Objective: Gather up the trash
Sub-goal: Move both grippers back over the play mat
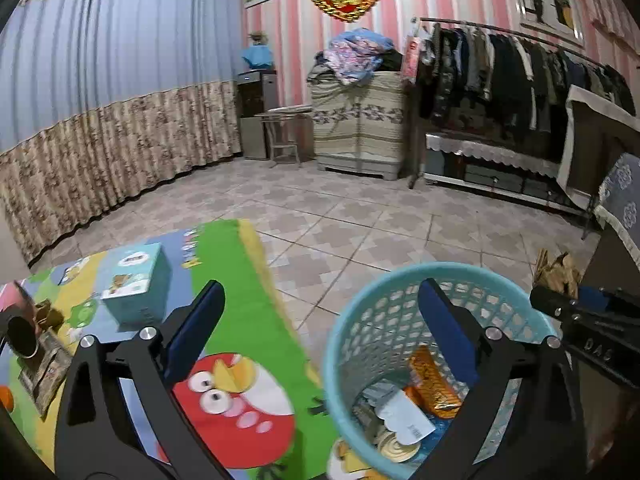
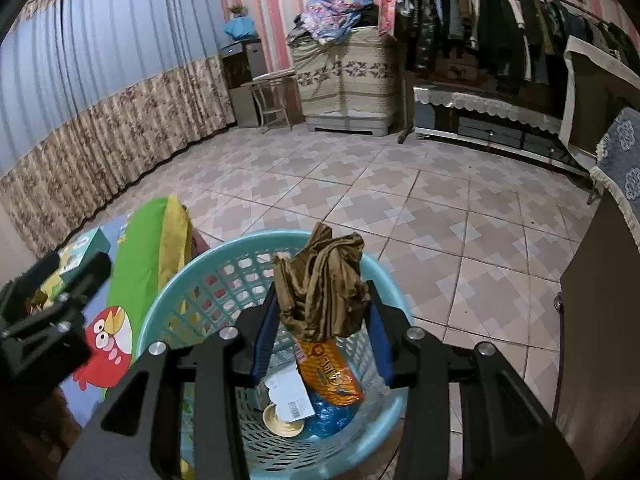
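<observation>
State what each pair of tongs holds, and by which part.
Right tongs: crumpled brown wrapper, pinched at its lower end, above the blue basket. Left tongs: open, holding nothing.

The blue basket's [image 2: 168,300] mouth lies open from above, though the right gripper [image 2: 322,312] with its crumpled brown wrapper [image 2: 320,284] fills the near middle. Left, the cartoon mat [image 1: 248,320] is bare near the basket; a teal box [image 1: 136,284] stands farther left. Beyond, tiled floor [image 2: 400,200] runs free.
</observation>
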`<act>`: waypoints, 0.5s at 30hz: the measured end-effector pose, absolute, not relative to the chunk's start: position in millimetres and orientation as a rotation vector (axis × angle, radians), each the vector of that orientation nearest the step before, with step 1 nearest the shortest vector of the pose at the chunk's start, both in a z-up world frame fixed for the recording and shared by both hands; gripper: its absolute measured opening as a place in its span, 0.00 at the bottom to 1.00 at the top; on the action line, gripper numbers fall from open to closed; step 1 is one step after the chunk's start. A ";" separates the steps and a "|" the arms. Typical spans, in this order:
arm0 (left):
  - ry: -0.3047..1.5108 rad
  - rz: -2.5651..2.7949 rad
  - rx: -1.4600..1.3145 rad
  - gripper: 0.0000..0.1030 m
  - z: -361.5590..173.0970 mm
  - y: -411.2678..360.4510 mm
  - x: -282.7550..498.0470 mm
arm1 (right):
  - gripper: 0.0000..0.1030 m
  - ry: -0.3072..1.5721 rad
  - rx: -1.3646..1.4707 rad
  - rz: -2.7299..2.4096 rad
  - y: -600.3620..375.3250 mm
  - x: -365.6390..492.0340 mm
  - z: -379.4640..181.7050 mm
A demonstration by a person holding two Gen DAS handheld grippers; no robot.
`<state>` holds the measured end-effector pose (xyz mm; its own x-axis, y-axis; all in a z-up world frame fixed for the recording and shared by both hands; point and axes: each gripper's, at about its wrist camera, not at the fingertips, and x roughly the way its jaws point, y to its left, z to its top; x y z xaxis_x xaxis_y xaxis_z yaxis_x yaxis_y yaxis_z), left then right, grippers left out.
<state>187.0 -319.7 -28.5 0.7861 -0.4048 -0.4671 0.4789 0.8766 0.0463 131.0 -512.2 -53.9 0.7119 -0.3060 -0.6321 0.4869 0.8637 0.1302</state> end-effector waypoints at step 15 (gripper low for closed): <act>0.475 -0.370 0.078 0.95 -17.9 -238.7 188.5 | 0.88 0.619 0.270 -0.442 -500.6 143.9 -54.9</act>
